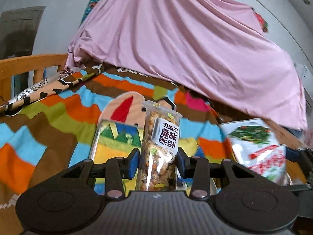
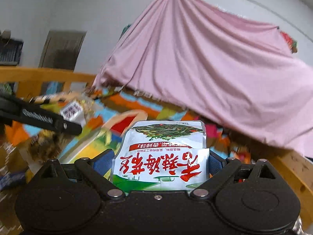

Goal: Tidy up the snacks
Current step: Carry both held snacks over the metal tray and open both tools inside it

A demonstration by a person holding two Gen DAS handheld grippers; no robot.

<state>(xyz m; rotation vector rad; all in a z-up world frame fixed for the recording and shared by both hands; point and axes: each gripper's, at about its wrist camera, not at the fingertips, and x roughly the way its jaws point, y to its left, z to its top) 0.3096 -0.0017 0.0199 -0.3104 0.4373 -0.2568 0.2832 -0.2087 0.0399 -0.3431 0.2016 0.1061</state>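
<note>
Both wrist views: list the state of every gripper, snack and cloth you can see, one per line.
left gripper: shut on the nut bar, held off the bed.
nut bar: sealed clear wrapper, gripped upright.
right gripper: shut on the white pouch.
white pouch: sealed, print upside down, held in the air.
pink sheet: hung up, draping onto the bed.
colourful blanket: spread flat.

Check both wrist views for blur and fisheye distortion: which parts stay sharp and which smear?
Left wrist view: the nut bar pack in the left gripper is sharp, the white pouch at right smears. Right wrist view: the white pouch in the right gripper reads clearly, the left edge streaks. Both views bend the pink sheet and darken at the corners.
</note>
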